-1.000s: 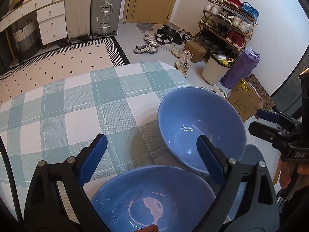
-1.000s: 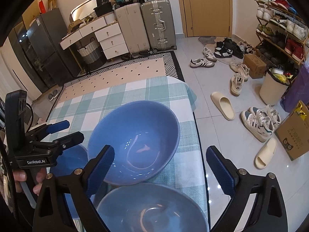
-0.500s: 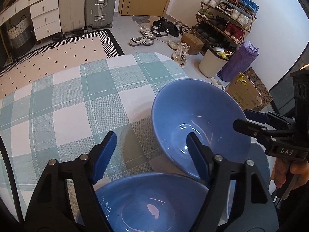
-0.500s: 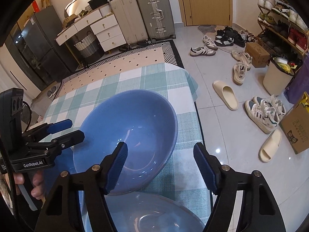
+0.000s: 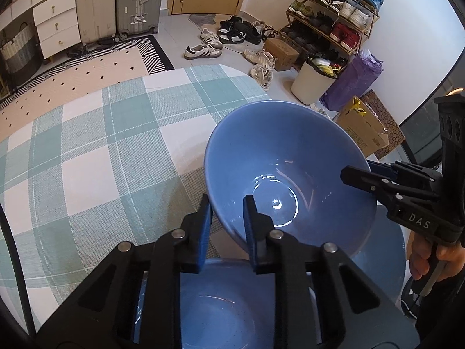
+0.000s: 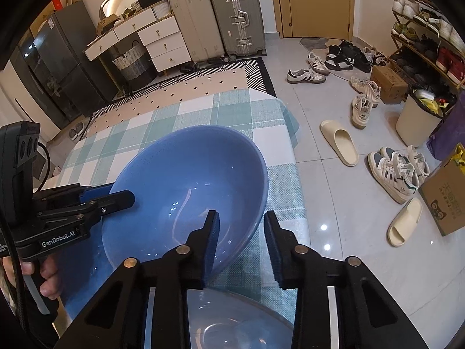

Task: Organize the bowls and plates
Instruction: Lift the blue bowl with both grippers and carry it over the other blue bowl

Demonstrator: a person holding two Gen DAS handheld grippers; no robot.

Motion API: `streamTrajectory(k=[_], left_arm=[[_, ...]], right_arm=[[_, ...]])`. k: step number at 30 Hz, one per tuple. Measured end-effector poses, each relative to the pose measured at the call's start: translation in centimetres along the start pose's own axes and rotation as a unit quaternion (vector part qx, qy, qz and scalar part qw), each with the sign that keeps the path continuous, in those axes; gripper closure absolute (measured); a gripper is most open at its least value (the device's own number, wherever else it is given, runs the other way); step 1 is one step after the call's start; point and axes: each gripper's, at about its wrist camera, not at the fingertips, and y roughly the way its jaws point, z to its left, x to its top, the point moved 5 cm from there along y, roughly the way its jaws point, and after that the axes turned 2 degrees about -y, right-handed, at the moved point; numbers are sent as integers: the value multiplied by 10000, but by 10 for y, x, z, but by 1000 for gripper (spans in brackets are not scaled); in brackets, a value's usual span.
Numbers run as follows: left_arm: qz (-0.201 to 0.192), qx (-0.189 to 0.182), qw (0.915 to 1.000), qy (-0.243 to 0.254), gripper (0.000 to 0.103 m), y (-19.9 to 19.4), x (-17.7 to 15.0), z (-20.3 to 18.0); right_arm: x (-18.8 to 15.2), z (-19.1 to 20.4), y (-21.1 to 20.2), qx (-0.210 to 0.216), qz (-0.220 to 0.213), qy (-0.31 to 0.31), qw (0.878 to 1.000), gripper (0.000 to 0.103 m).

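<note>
A large blue bowl [image 5: 284, 180] stands tilted on the green checked tablecloth [image 5: 87, 160]. My left gripper [image 5: 225, 218] is shut on the bowl's near left rim, one finger inside and one outside. In the right wrist view the same bowl [image 6: 186, 192] has my left gripper [image 6: 119, 193] on its left rim. My right gripper [image 6: 242, 232] has the right rim between its closing jaws, and the left wrist view shows this right gripper [image 5: 363, 171] clamped there. A second blue bowl [image 5: 226, 305] lies under my left gripper. A third blue dish [image 6: 232, 320] lies under my right one.
The table's right edge [image 6: 293, 157] drops to a tiled floor with slippers [image 6: 338, 142], sneakers and a cardboard box [image 6: 447, 197]. A white bin [image 5: 311, 84] and a shoe rack [image 5: 334, 14] stand by the wall. Suitcases [image 6: 238, 17] and drawers are beyond the rug.
Both grippers went from wide open to closed on opposite rims of the big bowl while sinking toward it. The bowl now fills more of both views and sits tilted.
</note>
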Motion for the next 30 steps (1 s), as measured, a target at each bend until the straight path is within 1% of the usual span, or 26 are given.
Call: streamTrajectory(k=[3,10,16,22,30], left_arm=[[-34,-2,10000,5,85,0,0,-1],[-98,43,9999,35,85,-5,0,-3],[-284,77,9995,92,85,-17,3,-5],[-592,129,9981,134,85,-43,5,-12],[-999,205,9947,138,85,-91,0,-17]], right_arm=[[-1,1,0,-14,2,-54,10000,80],[-1,3,2,-104,-19,-118,9999,80],[-1,6,-5,-112,-147,-139,9997,80],[1,13,-23,-107,-350,-187,9992,80],[-1,30,-56,-77,-678,-322,9971,80]])
